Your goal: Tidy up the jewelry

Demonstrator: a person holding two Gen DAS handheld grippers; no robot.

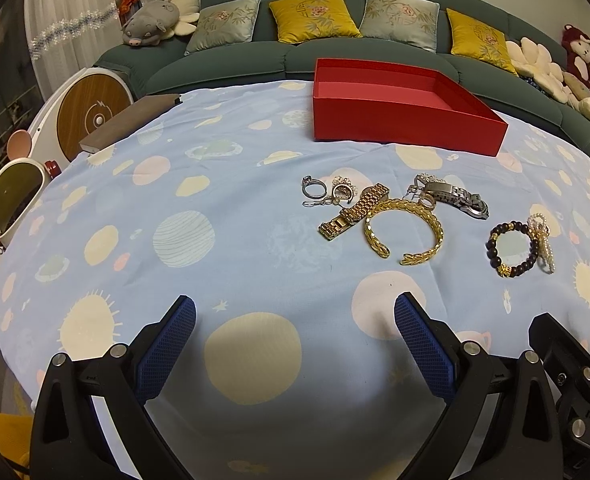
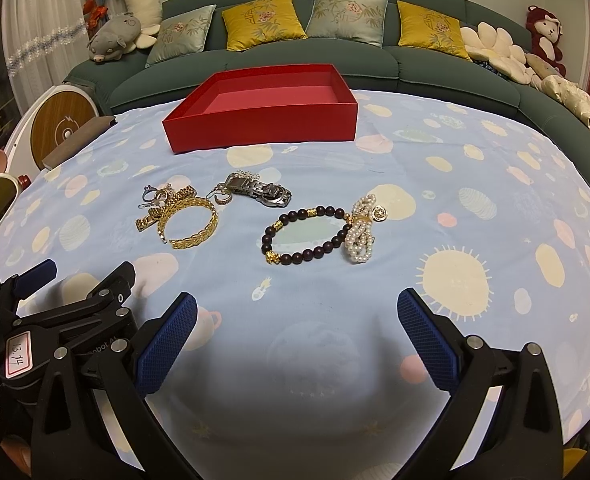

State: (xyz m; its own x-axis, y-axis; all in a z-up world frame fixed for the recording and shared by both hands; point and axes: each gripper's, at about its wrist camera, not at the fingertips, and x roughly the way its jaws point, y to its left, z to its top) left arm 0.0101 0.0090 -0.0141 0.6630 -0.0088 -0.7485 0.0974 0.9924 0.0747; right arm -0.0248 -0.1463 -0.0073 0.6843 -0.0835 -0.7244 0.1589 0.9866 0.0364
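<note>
The table is covered by a pale blue cloth (image 2: 335,288) printed with planets and suns. Along its far edge, close to the green sofa (image 2: 435,60), stands an open red box (image 2: 263,128) with nothing visible inside. Between the box and the jewelry runs a bare strip of cloth, and a wider bare stretch lies between the jewelry and the near edge, where both grippers hover. The right half of the cloth is bare out to its right edge.

The jewelry lies in a loose row across the middle. Toward the left edge sit small silver rings (image 1: 309,190) and a gold watch band (image 1: 353,210), with a gold cuff bangle (image 1: 405,232) touching the band. Just behind the bangle lies a silver watch (image 2: 265,192). Nearer the middle, a dark bead bracelet (image 2: 307,236) touches a bundle of pearl strands (image 2: 361,236).

The left gripper (image 1: 295,344) hangs low over the near edge, its blue-padded fingers wide apart and holding nothing, pointing toward the gold pieces. The right gripper (image 2: 297,340) sits just beside it, fingers likewise spread and empty, aimed at the bead bracelet. Beyond the left edge stands a round wood-faced device (image 1: 93,114).
</note>
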